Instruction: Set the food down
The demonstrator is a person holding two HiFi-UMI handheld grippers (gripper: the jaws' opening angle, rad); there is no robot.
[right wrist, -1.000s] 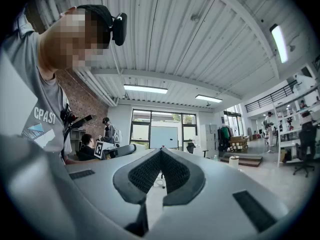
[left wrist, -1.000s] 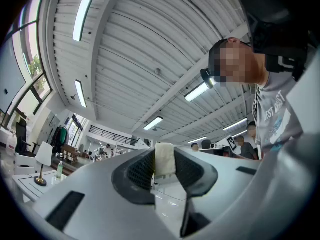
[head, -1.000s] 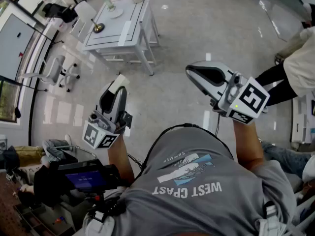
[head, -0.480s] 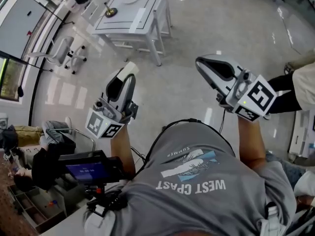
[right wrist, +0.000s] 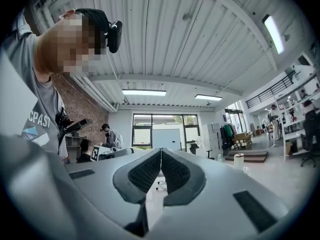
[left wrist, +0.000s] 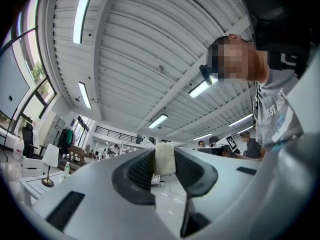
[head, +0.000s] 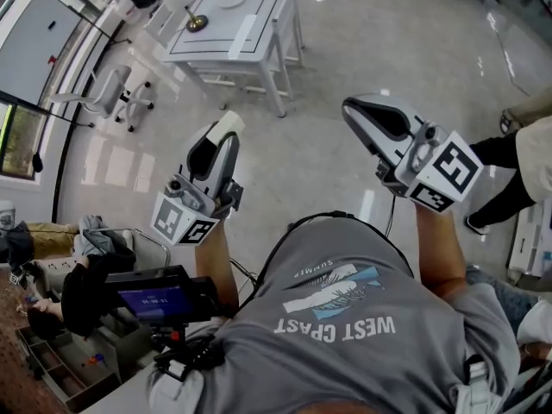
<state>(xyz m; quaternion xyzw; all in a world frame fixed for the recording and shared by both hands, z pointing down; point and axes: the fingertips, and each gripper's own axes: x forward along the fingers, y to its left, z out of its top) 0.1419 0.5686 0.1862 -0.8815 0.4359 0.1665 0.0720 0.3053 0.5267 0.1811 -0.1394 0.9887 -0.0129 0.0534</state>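
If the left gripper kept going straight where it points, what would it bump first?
Probably nothing near: the left gripper, holding food, points into open room. The table seems off to its left, but depth is unclear.

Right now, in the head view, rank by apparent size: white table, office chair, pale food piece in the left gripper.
white table: largest
office chair: next
pale food piece: smallest, though nearest the camera
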